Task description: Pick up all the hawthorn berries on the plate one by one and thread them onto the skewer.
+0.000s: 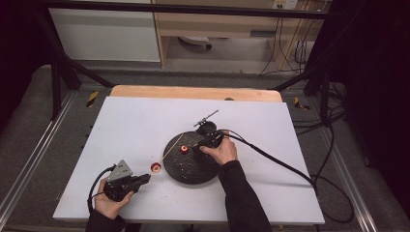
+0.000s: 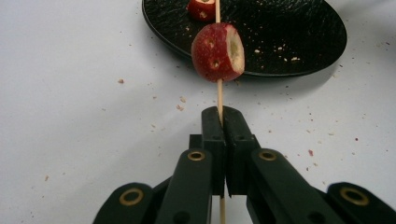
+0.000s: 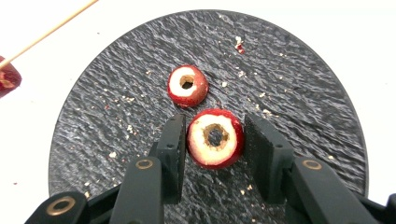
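My left gripper (image 2: 223, 116) is shut on a thin wooden skewer (image 2: 219, 93) near its lower end. A red cored fruit piece (image 2: 217, 52) is threaded on the skewer just beyond the jaws, above the white table beside the black plate (image 2: 289, 37). In the high view that gripper (image 1: 146, 179) sits at the front left, and the skewer (image 1: 173, 144) slants up over the plate (image 1: 188, 171). My right gripper (image 3: 215, 135) is down on the plate (image 3: 299, 93), shut on a second cored piece (image 3: 217, 158). A smaller cored piece (image 3: 187, 86) lies loose just beyond it.
The white sheet (image 1: 135, 125) covers the table, with a strip of bare wood along its far edge (image 1: 193, 92). Crumbs dot the plate and the sheet around it. The right gripper's cable (image 1: 275, 162) trails off to the right. Black frame posts stand at the far corners.
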{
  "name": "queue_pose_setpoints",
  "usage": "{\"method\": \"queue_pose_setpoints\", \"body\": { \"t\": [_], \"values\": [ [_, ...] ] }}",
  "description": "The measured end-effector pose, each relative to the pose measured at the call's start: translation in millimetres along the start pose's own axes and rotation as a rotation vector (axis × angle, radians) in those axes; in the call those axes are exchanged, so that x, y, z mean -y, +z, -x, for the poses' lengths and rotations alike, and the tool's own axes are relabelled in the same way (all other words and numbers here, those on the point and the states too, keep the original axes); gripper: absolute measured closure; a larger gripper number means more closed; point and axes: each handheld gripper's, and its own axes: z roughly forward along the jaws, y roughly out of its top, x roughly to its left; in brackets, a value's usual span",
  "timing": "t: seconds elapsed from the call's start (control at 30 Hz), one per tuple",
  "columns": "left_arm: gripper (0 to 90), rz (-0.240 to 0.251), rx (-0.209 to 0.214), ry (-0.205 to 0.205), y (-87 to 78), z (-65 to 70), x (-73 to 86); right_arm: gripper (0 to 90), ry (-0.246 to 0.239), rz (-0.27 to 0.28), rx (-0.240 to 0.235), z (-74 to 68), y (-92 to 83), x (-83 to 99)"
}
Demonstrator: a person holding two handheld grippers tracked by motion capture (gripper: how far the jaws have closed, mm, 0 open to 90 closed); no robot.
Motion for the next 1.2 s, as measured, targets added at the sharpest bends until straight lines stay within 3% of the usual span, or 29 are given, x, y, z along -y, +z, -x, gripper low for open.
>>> {"method": "queue_pose_setpoints", "body": {
  "t": [0.37, 0.5, 0.8, 1.2],
  "values": [
    [88.1, 0.004, 0.001, 0.006, 0.1, 2.5, -0.7, 61.1, 0.011, 0.046, 0.01, -3.0, -24.2, 4.8],
    [88.1, 0.005, 0.002, 0.012, 0.3, 3.8, -1.0, 61.1, 0.028, 0.093, -0.003, -1.7, -32.1, 10.9],
    [88.1, 0.009, 0.003, 0.011, 1.0, 6.3, -1.3, 61.1, 0.067, 0.238, -0.022, 0.2, -41.2, 28.8],
    [88.1, 0.02, 0.007, 0.012, 2.0, 10.0, -2.1, 61.1, 0.201, 0.497, -0.057, -6.5, -40.5, 62.9]
  ]
}}
